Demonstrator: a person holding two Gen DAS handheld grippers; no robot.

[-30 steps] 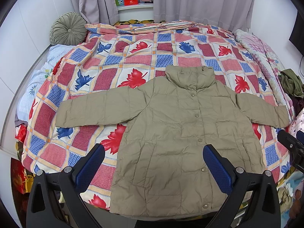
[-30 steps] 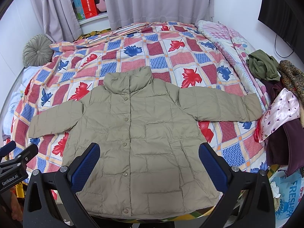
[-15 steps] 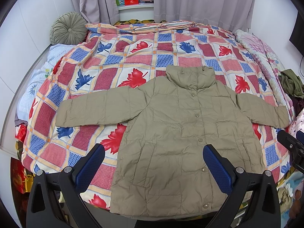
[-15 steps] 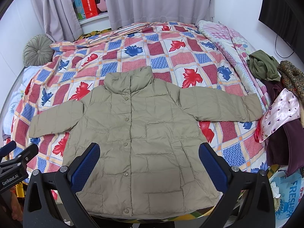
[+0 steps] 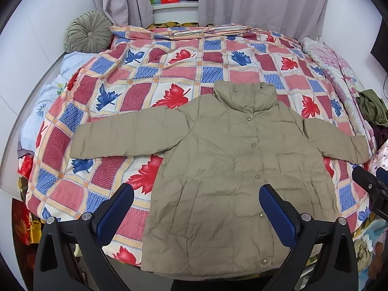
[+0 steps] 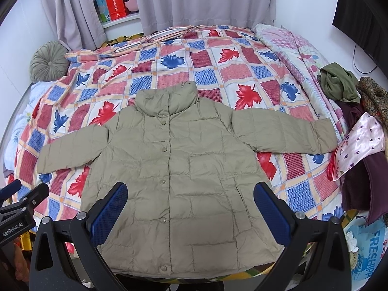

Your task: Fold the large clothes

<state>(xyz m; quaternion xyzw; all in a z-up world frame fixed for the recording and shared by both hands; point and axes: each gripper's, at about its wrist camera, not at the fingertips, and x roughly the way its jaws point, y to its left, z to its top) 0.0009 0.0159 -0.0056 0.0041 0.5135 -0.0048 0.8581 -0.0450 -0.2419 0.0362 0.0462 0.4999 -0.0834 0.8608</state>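
Jacket [image 5: 232, 169] lies flat on quilt [image 5: 145, 77], collar at 12 o'clock. Left gripper [image 5: 195, 206] and right gripper [image 6: 190, 203] hover released, empty.

Both wrist views look down from the foot of the bed [image 5: 169, 72] toward the curtains [image 6: 194, 0]; the left sits further left; both share the spread jacket [image 5: 230, 169].

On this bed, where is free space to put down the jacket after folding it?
The quilt is bare between the jacket collar and the curtains, and beside the round cushion. The side with the clothes pile is crowded.
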